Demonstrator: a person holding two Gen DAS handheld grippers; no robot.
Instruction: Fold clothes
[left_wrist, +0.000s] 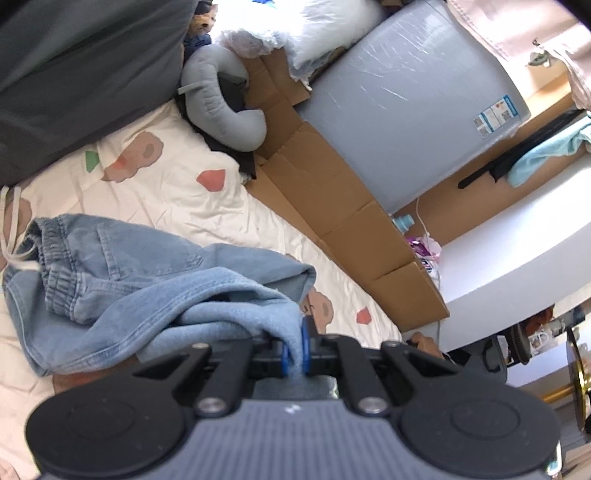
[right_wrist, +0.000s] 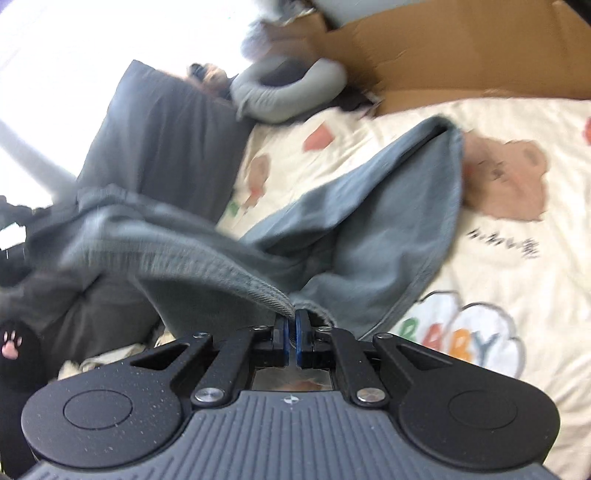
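Light blue denim shorts (left_wrist: 122, 273) with an elastic waistband and a white drawstring lie bunched on the cream patterned bedsheet (left_wrist: 177, 184). My left gripper (left_wrist: 294, 339) is shut on a fold of the shorts, which hangs between its blue pads. In the right wrist view the same shorts (right_wrist: 369, 221) look grey-blue and are lifted off the bedsheet (right_wrist: 498, 258). My right gripper (right_wrist: 291, 325) is shut on their hemmed edge, pinched tight between its pads. This view is blurred by motion.
A dark grey pillow (left_wrist: 74, 74) and a grey neck cushion (left_wrist: 218, 107) sit at the bed's head. Flattened cardboard (left_wrist: 332, 206) and a grey appliance (left_wrist: 406, 103) border the bed. In the right view the same dark grey pillow (right_wrist: 159, 147) lies left.
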